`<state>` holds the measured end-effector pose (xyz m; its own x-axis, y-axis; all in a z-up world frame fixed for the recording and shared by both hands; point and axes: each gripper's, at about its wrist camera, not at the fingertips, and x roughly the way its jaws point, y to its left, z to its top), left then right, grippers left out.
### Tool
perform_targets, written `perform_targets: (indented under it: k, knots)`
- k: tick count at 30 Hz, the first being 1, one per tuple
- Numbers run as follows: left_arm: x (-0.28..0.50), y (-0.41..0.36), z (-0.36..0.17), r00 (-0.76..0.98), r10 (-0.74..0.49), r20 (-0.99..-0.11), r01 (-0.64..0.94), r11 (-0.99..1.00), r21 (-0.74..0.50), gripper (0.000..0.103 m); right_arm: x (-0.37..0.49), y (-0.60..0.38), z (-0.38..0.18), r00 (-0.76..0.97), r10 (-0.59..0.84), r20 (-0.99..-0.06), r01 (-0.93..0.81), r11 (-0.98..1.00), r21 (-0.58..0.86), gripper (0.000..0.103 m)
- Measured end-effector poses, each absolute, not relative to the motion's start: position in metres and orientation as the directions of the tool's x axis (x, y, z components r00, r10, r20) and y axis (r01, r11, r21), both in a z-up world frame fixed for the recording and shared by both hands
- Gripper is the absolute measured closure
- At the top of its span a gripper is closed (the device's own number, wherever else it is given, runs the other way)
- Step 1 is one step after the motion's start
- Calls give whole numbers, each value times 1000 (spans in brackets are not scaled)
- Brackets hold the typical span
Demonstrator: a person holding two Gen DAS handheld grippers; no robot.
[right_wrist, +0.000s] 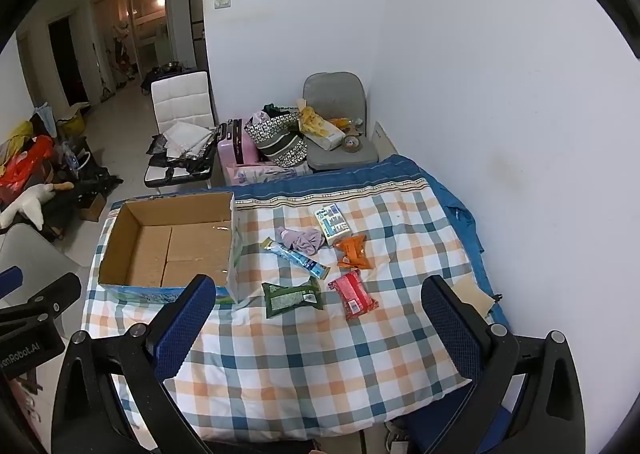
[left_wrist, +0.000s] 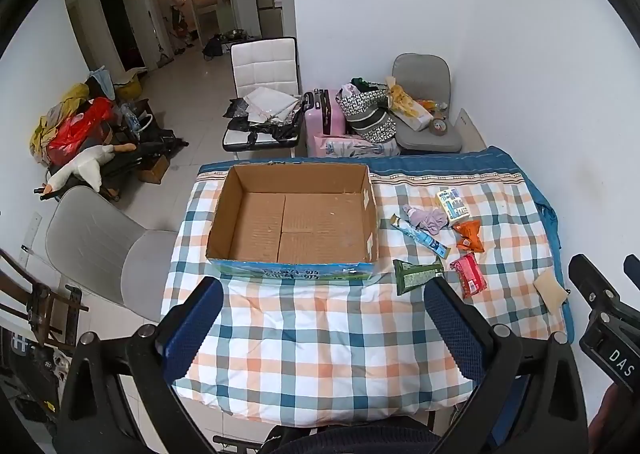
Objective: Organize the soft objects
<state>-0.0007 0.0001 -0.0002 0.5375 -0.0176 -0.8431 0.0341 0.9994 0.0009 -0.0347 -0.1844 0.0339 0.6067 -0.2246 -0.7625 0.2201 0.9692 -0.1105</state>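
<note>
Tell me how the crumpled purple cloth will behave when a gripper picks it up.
The purple cloth lies in a crumpled heap, so it is probably floppy and will drape and unfold when lifted. It looks thin and likely light. One edge lies against the blue stick packet, which might get dragged along.

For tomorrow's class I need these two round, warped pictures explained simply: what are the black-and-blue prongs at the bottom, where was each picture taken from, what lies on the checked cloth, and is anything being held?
The prongs are the two fingers of a hand-held gripper; a person carries one in each hand. A wide-angle camera on each looks forward along the fingers, which bends the picture.

One picture comes from the left gripper, the other from the right gripper. Both are open and hold nothing.

On the checked cloth stands an empty cardboard box. To its right lie small soft items: a green packet, a red packet, an orange packet, a long blue sachet, a purple cloth, a white-and-blue pack and a beige sponge-like pad.
</note>
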Motion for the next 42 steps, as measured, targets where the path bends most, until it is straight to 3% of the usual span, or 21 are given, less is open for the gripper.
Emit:
perform_targets:
  k: [28, 42]
  knots:
    - [6, 8, 23, 520, -17, -854, 33, 999, 1, 0, -31, -184, 43, 613, -212, -761, 206, 973, -105, 0]
    - [-2, 0, 3, 507, -11, -862, 19, 1000, -2, 0, -28, -187, 28, 586, -201, -785, 195, 975, -105, 0]
